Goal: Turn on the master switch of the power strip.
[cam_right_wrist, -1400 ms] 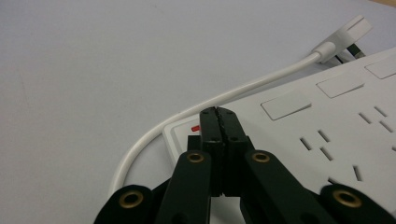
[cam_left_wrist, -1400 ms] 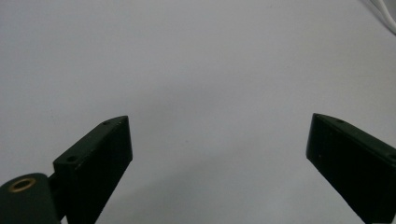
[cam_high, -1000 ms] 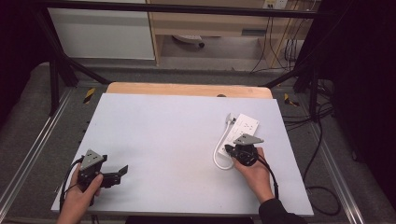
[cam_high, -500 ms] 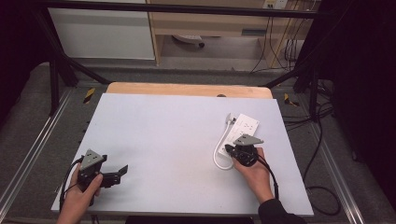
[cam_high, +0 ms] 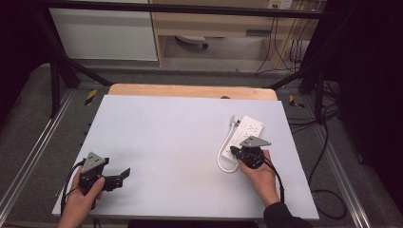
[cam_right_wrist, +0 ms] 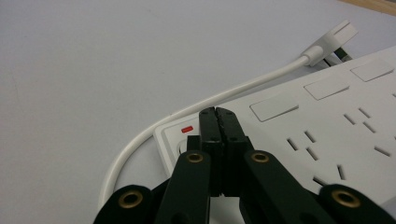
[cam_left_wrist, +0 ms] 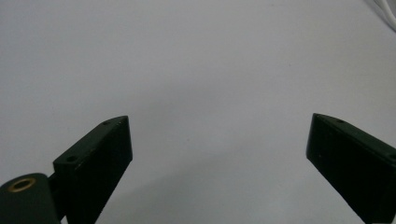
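**Here, my right gripper sits shut over the strip's switch end**

So, the power strip (cam_high: 246,134) lies on the right part of the table (cam_high: 166,137), white, its long side running away from me toward the far right corner. In my right gripper view its face shows rows of socket slots, a few flat covers and, at the near end, a small red mark (cam_right_wrist: 187,128). My right gripper (cam_right_wrist: 217,113) has its jaws pressed together with nothing between them, and the tips are over that near end, just beside the red mark; whether they touch the strip I cannot tell. From above, the same gripper (cam_high: 249,154) covers the strip's near end, with my hand (cam_high: 260,175) behind it.

The cord (cam_right_wrist: 224,95) leaves the strip at the near end, loops out to the left over the table and runs back along the strip's side to the plug (cam_right_wrist: 332,39), which lies on the table by the far end.

My left gripper (cam_high: 119,175) is well apart from all that, near the table's front left corner. Its jaws stand spread wide and empty, and in its own view I see bare table between them. My left hand (cam_high: 81,199) holds it low over the surface.
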`<state>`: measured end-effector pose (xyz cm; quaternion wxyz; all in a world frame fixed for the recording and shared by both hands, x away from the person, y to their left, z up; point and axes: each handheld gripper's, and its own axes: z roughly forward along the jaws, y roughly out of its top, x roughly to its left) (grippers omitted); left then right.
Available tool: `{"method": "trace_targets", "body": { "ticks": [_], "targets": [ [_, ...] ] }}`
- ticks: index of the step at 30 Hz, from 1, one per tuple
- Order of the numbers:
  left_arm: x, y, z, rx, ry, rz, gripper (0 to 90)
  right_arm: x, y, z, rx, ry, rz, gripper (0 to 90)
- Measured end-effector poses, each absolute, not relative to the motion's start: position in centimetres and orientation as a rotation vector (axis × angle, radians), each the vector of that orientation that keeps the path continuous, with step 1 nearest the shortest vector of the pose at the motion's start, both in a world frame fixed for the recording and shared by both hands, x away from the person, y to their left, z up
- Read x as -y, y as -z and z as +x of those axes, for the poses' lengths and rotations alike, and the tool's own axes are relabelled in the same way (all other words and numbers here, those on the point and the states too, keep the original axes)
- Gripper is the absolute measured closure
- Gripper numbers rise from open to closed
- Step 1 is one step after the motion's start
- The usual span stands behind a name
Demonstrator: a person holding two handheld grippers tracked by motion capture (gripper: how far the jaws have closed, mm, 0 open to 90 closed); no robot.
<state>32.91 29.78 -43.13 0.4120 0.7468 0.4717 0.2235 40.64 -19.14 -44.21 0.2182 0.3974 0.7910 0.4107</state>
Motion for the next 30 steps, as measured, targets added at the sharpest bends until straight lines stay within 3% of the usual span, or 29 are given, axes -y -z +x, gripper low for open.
{"method": "trace_targets", "body": {
  "ticks": [30],
  "targets": [
    [-29.82, 43.06, 32.87, -1.183, -0.566, 1.877, 7.1, 19.42, 43.58, 40.41, -2.136, -1.229, 1.098, 90.0]
  ]
}}
